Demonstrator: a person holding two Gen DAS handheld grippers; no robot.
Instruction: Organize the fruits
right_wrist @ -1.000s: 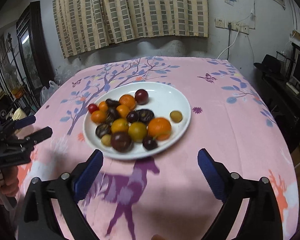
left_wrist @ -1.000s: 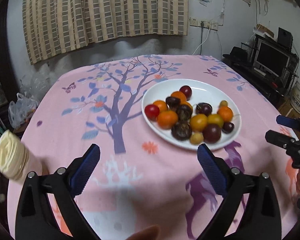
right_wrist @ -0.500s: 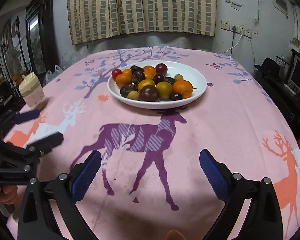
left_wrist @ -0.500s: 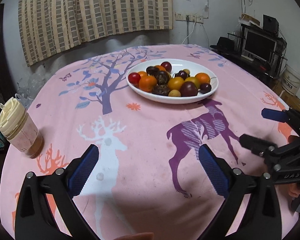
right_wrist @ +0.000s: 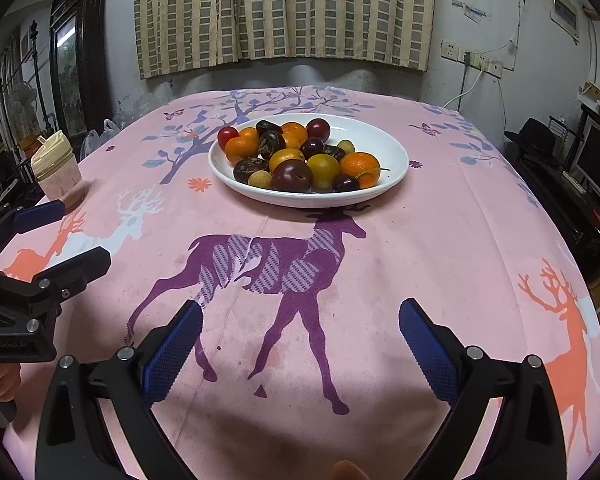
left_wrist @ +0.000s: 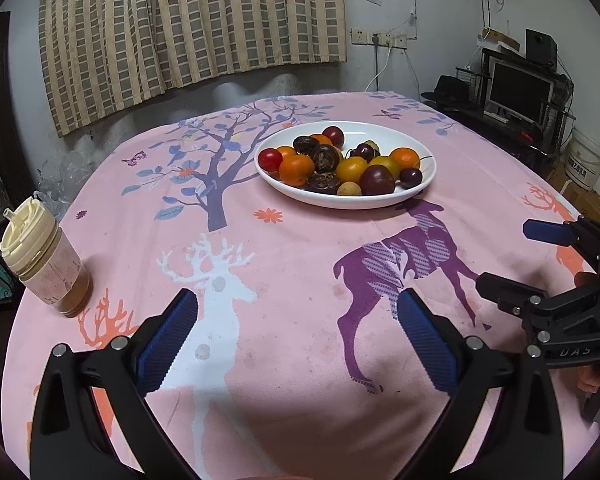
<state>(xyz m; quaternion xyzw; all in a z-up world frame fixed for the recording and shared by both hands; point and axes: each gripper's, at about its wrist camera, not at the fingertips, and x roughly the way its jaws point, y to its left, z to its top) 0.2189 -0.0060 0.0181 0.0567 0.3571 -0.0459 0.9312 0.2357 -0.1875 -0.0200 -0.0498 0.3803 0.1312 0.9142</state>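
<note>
A white plate (left_wrist: 388, 136) (right_wrist: 384, 140) stands on the far middle of the pink tablecloth, heaped with several small fruits: oranges (left_wrist: 296, 170) (right_wrist: 360, 166), dark plums (left_wrist: 377, 180) (right_wrist: 292, 176), red cherry tomatoes (left_wrist: 270, 159) (right_wrist: 227, 134) and yellow ones. My left gripper (left_wrist: 296, 320) is open and empty, low over the near cloth. My right gripper (right_wrist: 300, 328) is open and empty, also near the table's front. Each shows in the other's view, the right one at the right edge (left_wrist: 540, 264), the left one at the left edge (right_wrist: 48, 236).
A lidded drink cup (left_wrist: 44, 256) (right_wrist: 56, 168) stands at the table's left edge. The table is round with a pink cloth (left_wrist: 300, 264) printed with deer and a tree. A monitor and shelves (left_wrist: 516, 92) stand to the right, a curtained wall behind.
Both grippers have pulled back from above the plate toward the table's front edge and dropped lower. The plate now sits farther away. Both stay open.
</note>
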